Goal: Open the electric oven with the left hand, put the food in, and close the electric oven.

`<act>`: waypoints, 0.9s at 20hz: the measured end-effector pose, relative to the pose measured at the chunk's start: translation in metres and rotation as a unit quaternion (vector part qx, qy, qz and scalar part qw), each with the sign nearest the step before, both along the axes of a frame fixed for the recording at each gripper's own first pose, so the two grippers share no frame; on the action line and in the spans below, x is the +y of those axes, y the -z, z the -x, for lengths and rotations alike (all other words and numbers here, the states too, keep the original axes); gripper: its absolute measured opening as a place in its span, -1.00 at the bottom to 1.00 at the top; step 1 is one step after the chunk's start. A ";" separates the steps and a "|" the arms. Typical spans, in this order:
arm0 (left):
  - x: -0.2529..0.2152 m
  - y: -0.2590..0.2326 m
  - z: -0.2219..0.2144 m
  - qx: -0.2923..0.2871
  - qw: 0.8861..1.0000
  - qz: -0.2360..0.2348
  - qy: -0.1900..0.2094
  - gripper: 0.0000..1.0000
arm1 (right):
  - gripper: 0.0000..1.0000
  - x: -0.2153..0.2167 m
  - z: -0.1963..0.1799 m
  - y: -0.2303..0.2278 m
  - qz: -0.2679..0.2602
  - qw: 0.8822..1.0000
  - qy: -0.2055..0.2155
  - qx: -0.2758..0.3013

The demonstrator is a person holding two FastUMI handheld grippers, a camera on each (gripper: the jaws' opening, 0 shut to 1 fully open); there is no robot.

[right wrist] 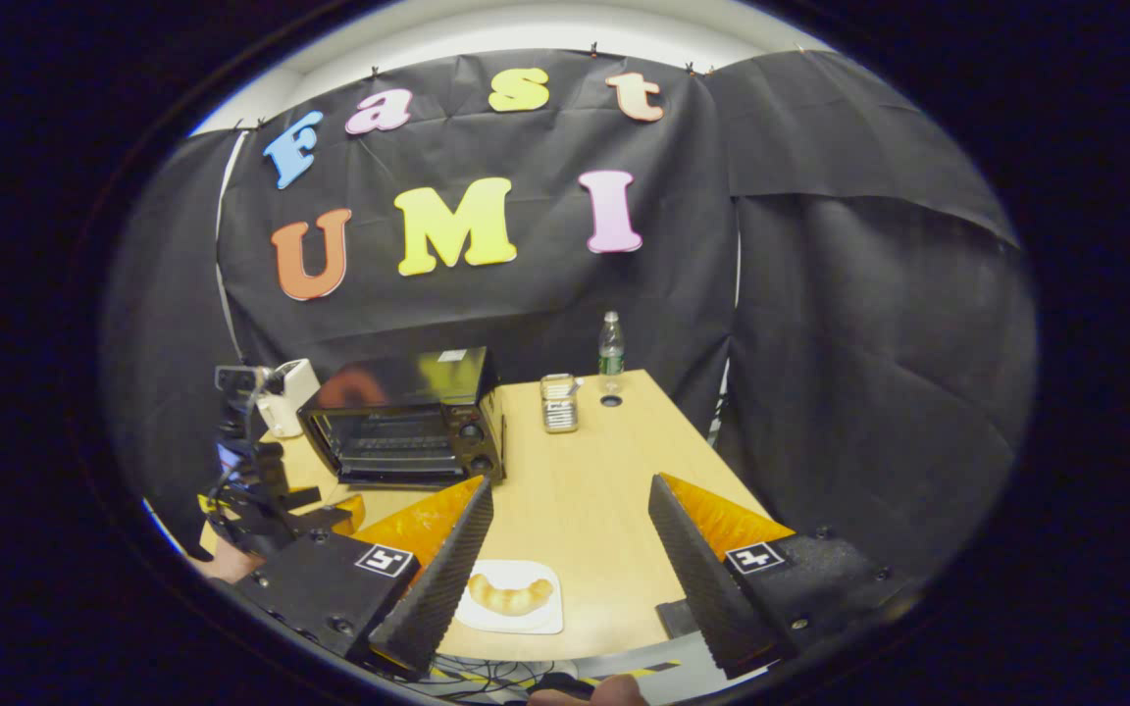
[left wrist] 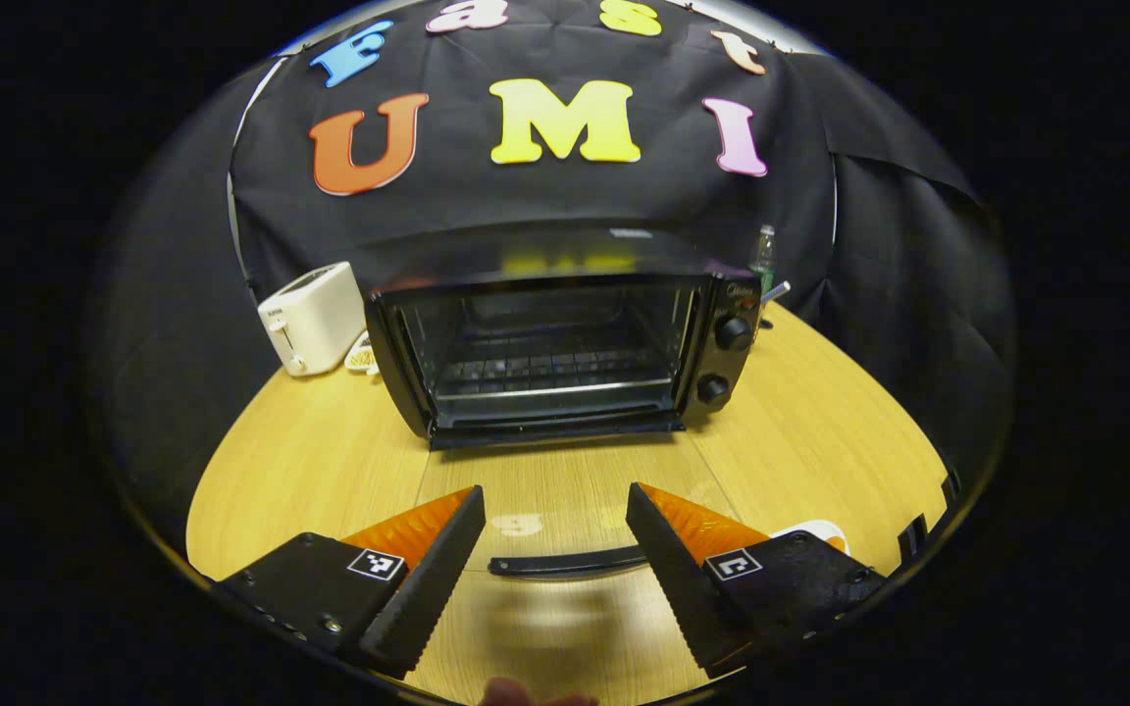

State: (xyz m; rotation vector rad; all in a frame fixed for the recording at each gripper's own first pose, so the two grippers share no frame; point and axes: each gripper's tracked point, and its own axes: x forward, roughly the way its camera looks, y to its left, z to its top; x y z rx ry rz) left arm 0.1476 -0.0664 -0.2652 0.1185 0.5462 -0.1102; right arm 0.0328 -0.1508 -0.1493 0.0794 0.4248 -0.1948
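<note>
Left gripper [left wrist: 555, 534] at lower centre of left gripper view, jaws spread wide, nothing between; oven [left wrist: 555, 343] mid-frame w/ door [left wrist: 565, 562] dropped flat onto table [left wrist: 310, 461]. Right gripper [right wrist: 570, 529] also wide open & empty, over croissant [right wrist: 509, 594] on white plate [right wrist: 545, 618] at bottom centre of right gripper view. Toaster [left wrist: 310, 316] left of oven, bottle [right wrist: 610, 346] upper centre

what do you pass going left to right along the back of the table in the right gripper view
white toaster → black electric oven → small metal tin → clear plastic bottle
</note>
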 end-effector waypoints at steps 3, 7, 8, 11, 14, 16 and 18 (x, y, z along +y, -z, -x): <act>0.002 -0.041 0.015 -0.036 0.999 0.011 -0.002 0.92 | 0.96 0.010 -0.006 0.038 -0.021 0.999 -0.015 0.036; 0.009 -0.090 0.044 -0.084 0.996 0.030 -0.015 0.92 | 0.94 0.020 -0.010 0.099 -0.035 0.994 -0.027 0.095; 0.013 -0.098 0.050 -0.092 0.995 0.028 -0.023 0.91 | 0.96 0.026 -0.012 0.116 -0.042 0.992 -0.033 0.112; 0.019 -0.108 0.067 -0.092 0.994 0.042 -0.048 0.90 | 1.00 0.041 -0.013 0.153 -0.080 0.984 -0.044 0.154; 0.024 -0.113 0.078 -0.084 0.992 0.058 -0.076 0.89 | 0.88 0.055 -0.018 0.185 -0.121 0.974 -0.039 0.188; 0.026 -0.114 0.082 -0.078 0.992 0.054 -0.080 0.89 | 0.83 0.060 -0.022 0.202 -0.145 0.967 -0.035 0.209; 0.030 -0.115 0.081 -0.076 0.992 0.045 -0.085 0.89 | 0.77 0.061 -0.027 0.215 -0.153 0.962 -0.033 0.225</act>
